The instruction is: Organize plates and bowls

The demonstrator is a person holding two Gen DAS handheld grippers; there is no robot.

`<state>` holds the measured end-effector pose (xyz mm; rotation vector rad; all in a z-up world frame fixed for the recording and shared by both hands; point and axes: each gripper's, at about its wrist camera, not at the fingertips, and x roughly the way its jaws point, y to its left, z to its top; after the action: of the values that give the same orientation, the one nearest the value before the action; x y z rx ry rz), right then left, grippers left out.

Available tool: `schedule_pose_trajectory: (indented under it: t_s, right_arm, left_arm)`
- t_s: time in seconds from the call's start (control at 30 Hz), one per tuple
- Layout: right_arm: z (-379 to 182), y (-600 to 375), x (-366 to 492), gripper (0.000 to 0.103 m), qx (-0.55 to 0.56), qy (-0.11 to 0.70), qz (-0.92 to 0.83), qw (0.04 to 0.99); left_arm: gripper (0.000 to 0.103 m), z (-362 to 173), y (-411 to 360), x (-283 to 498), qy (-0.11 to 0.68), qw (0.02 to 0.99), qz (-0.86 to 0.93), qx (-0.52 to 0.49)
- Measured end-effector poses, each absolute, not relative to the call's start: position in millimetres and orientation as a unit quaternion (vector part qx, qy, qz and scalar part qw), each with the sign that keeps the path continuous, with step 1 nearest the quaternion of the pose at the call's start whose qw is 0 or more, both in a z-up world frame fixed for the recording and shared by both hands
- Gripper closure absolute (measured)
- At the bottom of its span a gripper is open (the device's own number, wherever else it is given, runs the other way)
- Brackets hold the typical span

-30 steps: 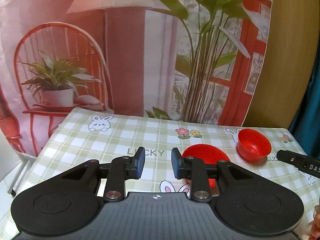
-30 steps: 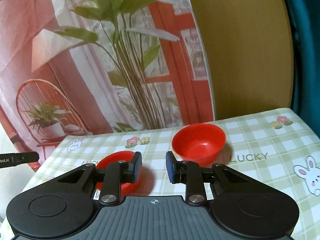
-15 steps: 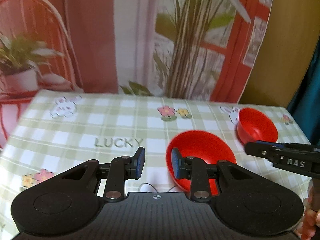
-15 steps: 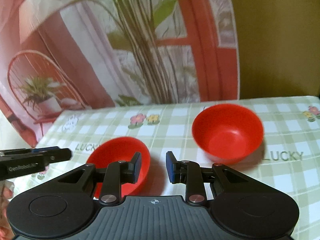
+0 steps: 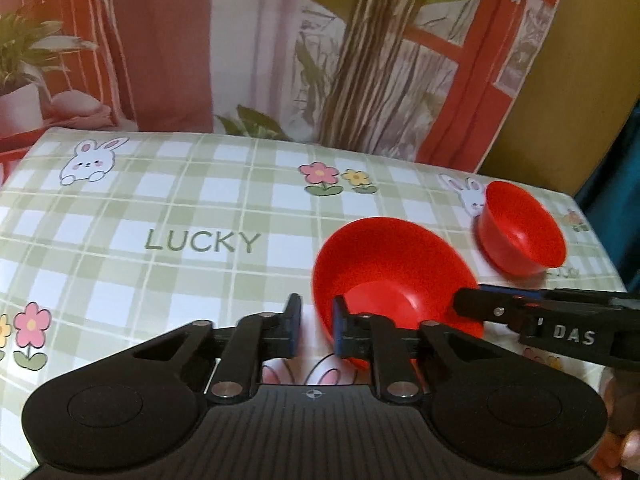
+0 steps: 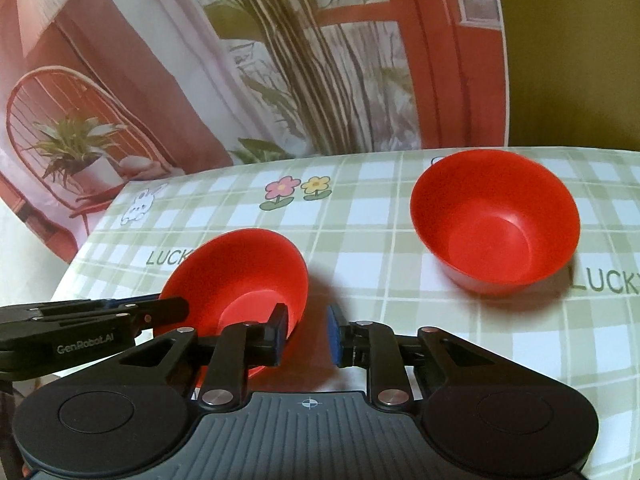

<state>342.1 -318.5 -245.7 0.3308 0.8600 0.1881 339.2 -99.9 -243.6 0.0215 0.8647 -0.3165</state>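
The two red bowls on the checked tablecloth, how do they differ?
The shallow, wide red bowl flares out low, while the deep red bowl has steeper, taller walls. The shallow bowl sits nearer, with both grippers' fingers at its rim on opposite sides; the deep bowl stands apart, farther back, with nothing near it. Both are plain glossy red, empty and upright on the checked tablecloth.
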Motion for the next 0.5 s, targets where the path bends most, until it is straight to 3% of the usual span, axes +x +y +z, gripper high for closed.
schedule_pose_trajectory:
  t_s: [0.1, 0.5]
  right_arm:
    - [-242.9, -317.9, 340.3, 0.093, 0.165, 0.412, 0.096, 0.891]
    - [-214.2, -325.3, 308.6, 0.092, 0.178, 0.378, 0.093, 0.904]
  left_arm:
    - [0.093, -243.0, -104.4, 335.9, 0.411, 0.899, -0.151, 0.021]
    - [0.093, -213.2, -110.3, 306.8, 0.384, 0.910, -0.154, 0.027]
